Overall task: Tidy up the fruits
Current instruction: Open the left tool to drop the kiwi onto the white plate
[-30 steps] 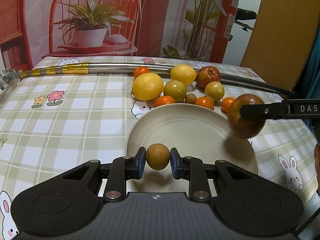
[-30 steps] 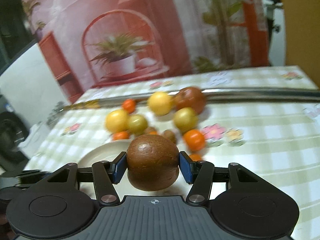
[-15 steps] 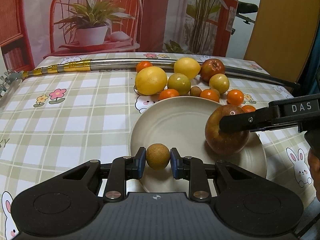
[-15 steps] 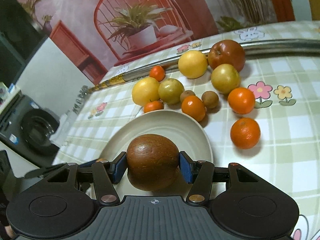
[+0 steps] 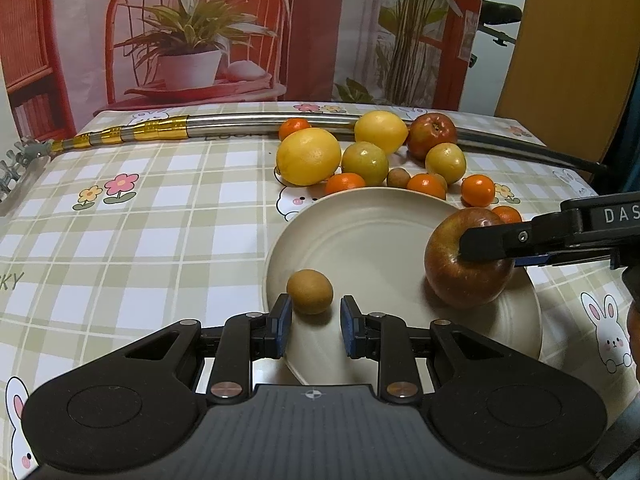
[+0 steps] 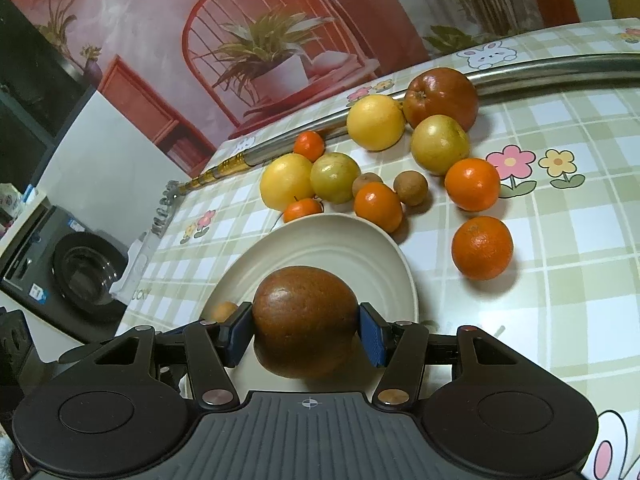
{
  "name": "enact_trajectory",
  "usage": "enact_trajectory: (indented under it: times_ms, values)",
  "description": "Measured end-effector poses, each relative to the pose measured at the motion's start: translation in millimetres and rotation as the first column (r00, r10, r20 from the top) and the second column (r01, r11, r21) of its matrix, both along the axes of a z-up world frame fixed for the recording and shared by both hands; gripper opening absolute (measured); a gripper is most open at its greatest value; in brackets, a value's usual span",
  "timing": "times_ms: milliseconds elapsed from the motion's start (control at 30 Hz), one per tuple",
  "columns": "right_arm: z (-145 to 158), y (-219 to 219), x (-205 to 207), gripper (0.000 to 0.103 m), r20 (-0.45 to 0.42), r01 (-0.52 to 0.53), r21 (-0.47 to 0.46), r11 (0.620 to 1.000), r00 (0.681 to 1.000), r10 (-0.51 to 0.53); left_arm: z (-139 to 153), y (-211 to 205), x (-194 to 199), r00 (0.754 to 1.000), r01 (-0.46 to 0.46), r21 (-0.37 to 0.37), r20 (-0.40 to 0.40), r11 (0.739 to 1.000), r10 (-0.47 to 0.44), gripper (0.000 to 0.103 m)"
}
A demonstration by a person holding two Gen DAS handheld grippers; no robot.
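A cream plate [image 5: 372,240] lies in front of me on the checked tablecloth. A small brown round fruit [image 5: 309,292] rests on the plate's near left part, just ahead of my left gripper [image 5: 315,326]. It touches the left fingertip, and a strip of plate shows between it and the right pad, so the jaws stand apart and clamp nothing. My right gripper [image 6: 305,316] is shut on a large red-brown apple [image 6: 304,320]. From the left wrist the apple [image 5: 460,280] sits low on the plate's right side, with one black finger [image 5: 488,244] across it.
Behind the plate [image 6: 320,248] lies a cluster of fruit: two big yellow ones [image 5: 308,156], two greenish ones [image 5: 364,162], a red apple [image 5: 432,134], several tangerines [image 5: 477,189] and small brown fruits [image 5: 398,177]. A steel pole [image 5: 240,124] runs along the far edge. A washing machine [image 6: 84,276] stands beyond the table's left side.
The right gripper came in from the right and lowered the apple onto the plate. The small brown fruit left the left gripper's pads and now lies on the plate ahead of them.
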State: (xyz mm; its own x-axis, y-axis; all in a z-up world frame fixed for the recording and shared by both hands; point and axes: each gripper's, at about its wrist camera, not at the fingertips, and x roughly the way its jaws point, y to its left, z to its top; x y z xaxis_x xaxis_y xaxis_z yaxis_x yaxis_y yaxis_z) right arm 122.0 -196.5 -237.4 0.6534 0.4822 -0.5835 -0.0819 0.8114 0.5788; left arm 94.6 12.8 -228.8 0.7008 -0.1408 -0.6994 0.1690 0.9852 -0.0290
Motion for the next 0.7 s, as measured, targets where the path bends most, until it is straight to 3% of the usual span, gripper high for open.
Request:
enact_trajectory:
  times_ms: [167, 267, 567, 700]
  values:
    - [3.8, -3.7, -4.5, 0.052, 0.016, 0.035, -0.023, 0.999, 0.999, -0.035, 0.3, 0.3, -0.3, 1.0, -0.002, -0.011, 0.002, 1.0, 0.002, 0.029]
    - [4.9, -8.0, -6.0, 0.052, 0.023, 0.058, -0.025, 0.998, 0.998, -0.058, 2.8, 0.9, -2.5, 1.0, -0.002, -0.031, 0.014, 1.0, 0.003, 0.041]
    - [11.3, -8.7, -13.8, 0.052, 0.056, 0.079, -0.1, 0.992, 0.996, -0.074, 9.2, -2.8, -9.5, 0.998, -0.001, -0.051, 0.057, 0.999, 0.004, 0.051]
    - [16.8, -2.9, -16.3, 0.053, 0.078, 0.084, -0.161, 0.983, 0.994, -0.072, 11.0, -1.3, -11.7, 0.997, -0.015, -0.056, 0.071, 0.998, 0.019, 0.061]
